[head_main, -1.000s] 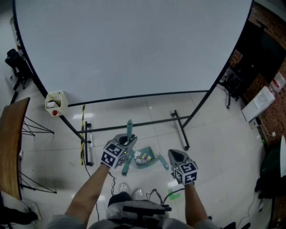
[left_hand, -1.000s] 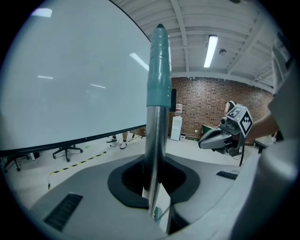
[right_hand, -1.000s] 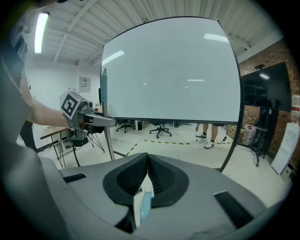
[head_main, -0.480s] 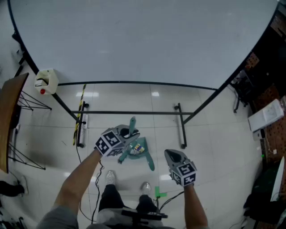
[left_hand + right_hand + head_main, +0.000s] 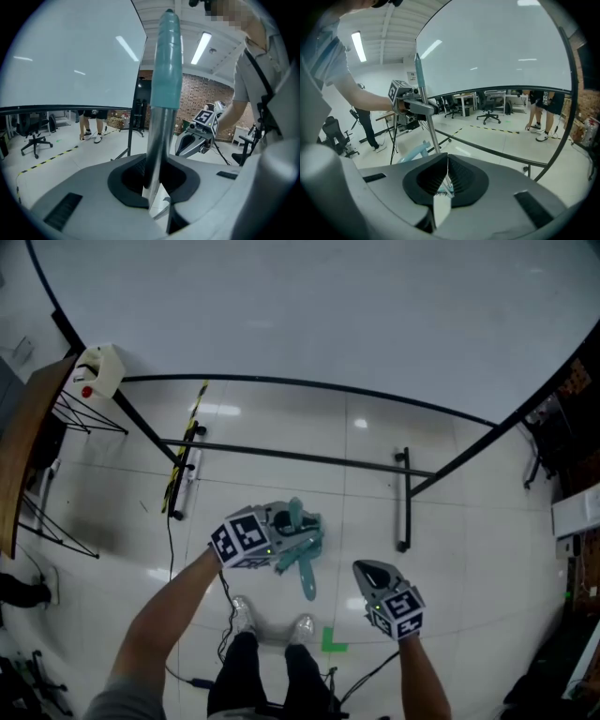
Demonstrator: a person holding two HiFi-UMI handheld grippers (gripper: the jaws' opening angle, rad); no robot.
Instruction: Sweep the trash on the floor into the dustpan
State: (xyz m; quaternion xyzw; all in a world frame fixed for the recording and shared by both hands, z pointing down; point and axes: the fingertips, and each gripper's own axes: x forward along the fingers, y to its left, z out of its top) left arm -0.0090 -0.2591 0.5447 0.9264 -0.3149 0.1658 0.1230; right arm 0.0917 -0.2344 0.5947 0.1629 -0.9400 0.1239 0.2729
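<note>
Since a second ago the teal plastic dustpan [image 5: 309, 545] has drawn in beside the left gripper [image 5: 277, 542].

Head view: no loose trash shows on the white tiled floor [image 5: 469, 549], so sweeping looks finished. The right gripper [image 5: 370, 573] hangs well apart.

Left gripper view: the jaws clamp the dustpan's upright teal-capped metal handle [image 5: 164, 70].

Right gripper view: the jaws are pressed together, empty, angled downward.

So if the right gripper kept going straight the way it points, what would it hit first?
Probably bare floor: the right gripper tilts down at open tiles, short of the screen stand's black bar. Depth is hard to judge.
</note>
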